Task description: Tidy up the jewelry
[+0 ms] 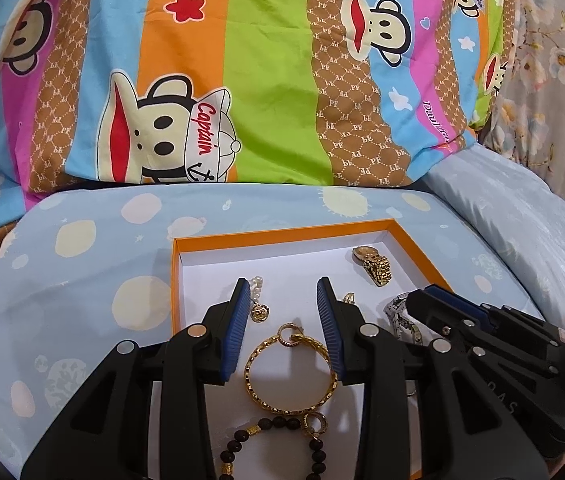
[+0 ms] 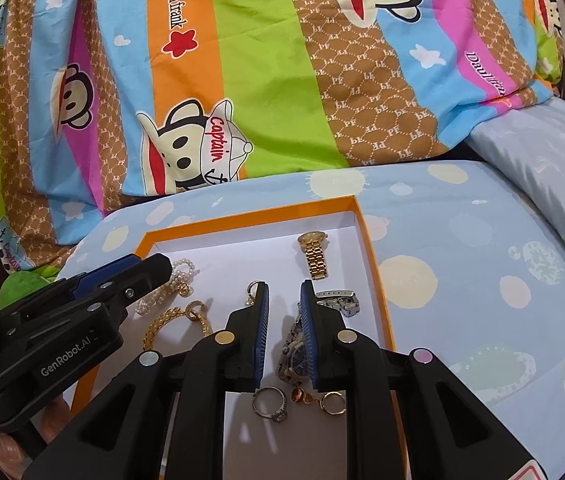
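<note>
An orange box [image 1: 282, 236] with a white floor holds the jewelry; it also shows in the right wrist view [image 2: 366, 240]. My left gripper [image 1: 284, 286] is open above a gold bangle [image 1: 290, 376], with a dark bead bracelet [image 1: 274, 436] nearer and a pearl piece [image 1: 257, 282] by its left finger. A gold watch [image 1: 374, 266] lies at the far right. My right gripper [image 2: 284, 288] is open, narrowly, over a silver watch [image 2: 294, 354]. A silver ring [image 2: 270, 404] and a gold ring [image 2: 332, 402] lie near it. The left gripper's fingers [image 2: 138, 276] enter from the left.
The box rests on a light blue spotted cushion [image 1: 82, 280]. A colourful striped monkey-print quilt [image 1: 242, 80] is piled behind it. A pale blue pillow [image 2: 542, 152] lies at the right.
</note>
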A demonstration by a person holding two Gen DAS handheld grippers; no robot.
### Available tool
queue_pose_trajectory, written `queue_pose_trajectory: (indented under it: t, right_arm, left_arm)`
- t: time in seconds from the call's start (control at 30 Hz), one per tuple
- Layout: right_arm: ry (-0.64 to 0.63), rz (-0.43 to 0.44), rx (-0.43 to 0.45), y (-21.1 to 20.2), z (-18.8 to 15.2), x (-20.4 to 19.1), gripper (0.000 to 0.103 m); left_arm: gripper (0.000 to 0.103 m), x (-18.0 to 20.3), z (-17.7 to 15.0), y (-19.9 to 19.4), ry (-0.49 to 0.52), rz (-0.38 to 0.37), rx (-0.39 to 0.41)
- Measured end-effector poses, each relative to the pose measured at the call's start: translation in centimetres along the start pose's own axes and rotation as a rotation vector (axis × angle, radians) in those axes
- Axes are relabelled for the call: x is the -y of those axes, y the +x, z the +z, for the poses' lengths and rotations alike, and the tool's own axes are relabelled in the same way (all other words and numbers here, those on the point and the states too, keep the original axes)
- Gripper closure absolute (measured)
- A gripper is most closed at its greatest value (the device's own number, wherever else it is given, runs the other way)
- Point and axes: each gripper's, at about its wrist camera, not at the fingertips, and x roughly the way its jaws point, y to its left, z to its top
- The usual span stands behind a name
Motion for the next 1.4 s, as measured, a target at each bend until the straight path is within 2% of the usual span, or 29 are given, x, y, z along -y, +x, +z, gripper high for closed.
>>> queue_pose_trajectory:
  t: [0.23,0.3,0.37,0.53,0.7,0.87,1.1,1.33,1.4]
  right_arm:
    - [-0.008,-0.021,0.032,-3.1,-1.4,-0.4,0.086]
    - [-0.008,-0.023,0.042,-4.1,-2.0,-0.5,0.083]
    - [-0.003,-0.025,0.051,-5.1,-2.7,-0.6,0.074]
    - [0.0,-0.04,0.054,-7.1,-4.6,-0.8,0.072]
    - [0.008,-0.051,0.052,-8.8,-6.4,-0.9,0.064]
    - [-0.007,-0.071,0.05,-10.1,-8.0,-1.3,0.052]
    - [-0.018,-0.107,0.061,-11.1,-8.9,-1.6,0.038]
    - [0.0,-0.131,0.056,-11.1,-8.9,-1.2,0.024]
    - [0.006,-0.132,0.05,-11.0,-8.9,-1.1,0.021]
  left_arm:
    - [0.07,0.4,-0.9,-3.5,-0.01,-0.015,0.03]
    - [0.07,0.6,-1.5,-4.9,-0.006,-0.012,0.042]
    - [0.07,0.8,-2.1,-5.9,-0.01,-0.015,0.045]
    - [0.07,1.1,-4.1,-8.1,-0.008,0.007,0.047]
    - [0.069,1.1,-6.1,-9.4,-0.015,0.025,0.037]
    - [0.053,1.6,-8.1,-10.5,-0.014,0.053,0.032]
    - [0.053,2.7,-9.7,-10.7,-0.006,0.08,0.02]
    - [0.042,2.6,-9.9,-11.0,-0.019,0.12,0.032]
    - [0.041,2.5,-9.8,-10.9,-0.025,0.124,0.028]
